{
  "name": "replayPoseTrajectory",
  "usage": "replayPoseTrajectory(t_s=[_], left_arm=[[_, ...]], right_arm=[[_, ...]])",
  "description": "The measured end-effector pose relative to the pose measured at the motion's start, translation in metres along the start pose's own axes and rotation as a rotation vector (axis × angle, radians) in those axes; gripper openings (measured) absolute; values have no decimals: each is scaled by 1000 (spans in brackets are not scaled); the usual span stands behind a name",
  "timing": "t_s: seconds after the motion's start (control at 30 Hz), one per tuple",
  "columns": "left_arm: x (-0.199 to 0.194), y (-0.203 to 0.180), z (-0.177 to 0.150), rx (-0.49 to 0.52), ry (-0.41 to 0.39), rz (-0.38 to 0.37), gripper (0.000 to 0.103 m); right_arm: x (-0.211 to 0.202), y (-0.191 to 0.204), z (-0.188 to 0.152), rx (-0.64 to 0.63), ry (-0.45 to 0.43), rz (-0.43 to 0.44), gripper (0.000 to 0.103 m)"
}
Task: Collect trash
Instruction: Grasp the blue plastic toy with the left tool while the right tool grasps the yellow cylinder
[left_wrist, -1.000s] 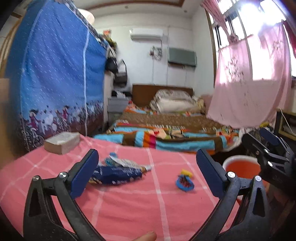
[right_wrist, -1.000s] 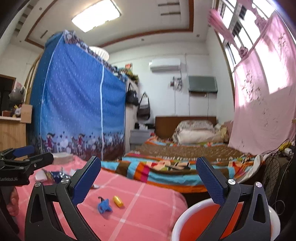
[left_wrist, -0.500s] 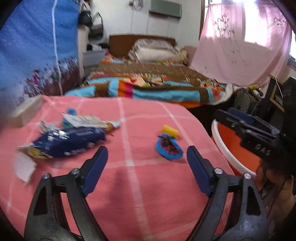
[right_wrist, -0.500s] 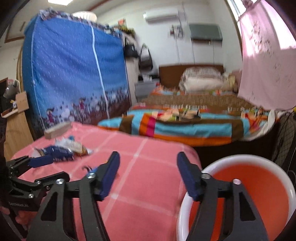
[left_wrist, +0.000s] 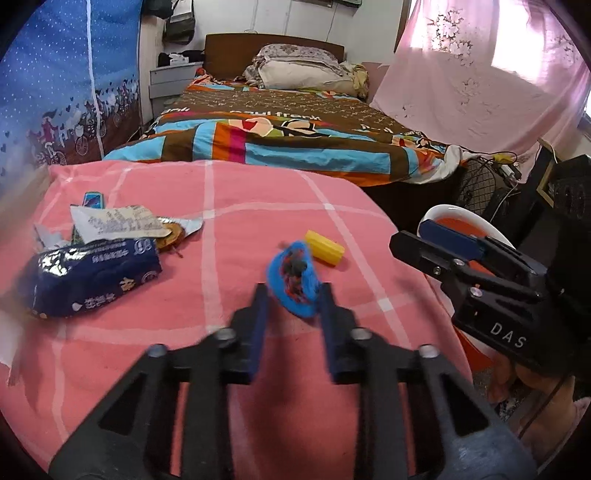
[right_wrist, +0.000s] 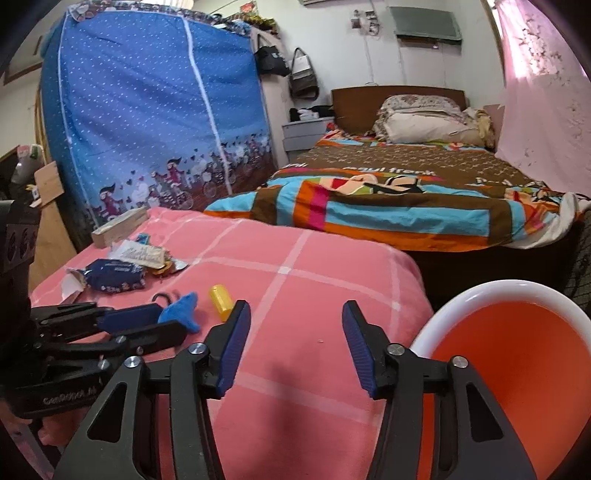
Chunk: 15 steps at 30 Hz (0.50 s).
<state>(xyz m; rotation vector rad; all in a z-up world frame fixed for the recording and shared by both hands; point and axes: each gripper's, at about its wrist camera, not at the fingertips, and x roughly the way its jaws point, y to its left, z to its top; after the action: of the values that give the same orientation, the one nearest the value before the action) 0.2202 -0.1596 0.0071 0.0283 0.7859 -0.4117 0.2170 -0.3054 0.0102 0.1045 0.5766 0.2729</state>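
- Left gripper (left_wrist: 294, 291): black frame, blue pads, jaws closing around a small crumpled blue wrapper (left_wrist: 294, 282) lying on the pink checked blanket (left_wrist: 229, 354). The wrapper sits between the fingertips; motion blur there, so pad contact can't be confirmed.
- Right wrist view agrees: the left gripper (right_wrist: 168, 323) comes in low from the left, the blue wrapper (right_wrist: 181, 310) at its tip.
- Right gripper (right_wrist: 295, 334): jaws closing, still a clear gap, nothing between them, only bare blanket (right_wrist: 295, 288) beyond the pads.
- In the left wrist view the right gripper (left_wrist: 413, 240) sits at the right edge, over the rim of the bin.
- Short yellow plastic cylinder (left_wrist: 325, 246): on the blanket just beyond the blue wrapper, close to it, loose.
- Dark blue foil snack bag (left_wrist: 92, 277): on the blanket well to the left, with a white printed paper wrapper (left_wrist: 118, 223) and other scraps piled just behind it.
- Round bin with white rim and orange inside (right_wrist: 517, 354): beside the blanket's right edge, below the right gripper, nothing seen inside.
- Small beige box (right_wrist: 118, 225): far left corner of the blanket, next to a blue dotted fabric wardrobe (right_wrist: 155, 118).
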Motion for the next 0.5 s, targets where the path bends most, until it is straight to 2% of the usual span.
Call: replayPoseTrajectory(t_s=[0.1, 0.23, 0.37, 0.5], left_arm=[[-7, 5, -1, -14, -18, -11, 16], [-14, 10, 3, -9, -47, 25, 15], [-16, 20, 3, -41, -44, 29, 14], [-19, 25, 3, -57, -51, 31, 14]], right_arm=[[6, 7, -1, -13, 25, 32, 37], [13, 17, 0, -36, 50, 68, 34], [24, 28, 4, -67, 74, 86, 31], [38, 37, 7, -92, 124, 98, 17]])
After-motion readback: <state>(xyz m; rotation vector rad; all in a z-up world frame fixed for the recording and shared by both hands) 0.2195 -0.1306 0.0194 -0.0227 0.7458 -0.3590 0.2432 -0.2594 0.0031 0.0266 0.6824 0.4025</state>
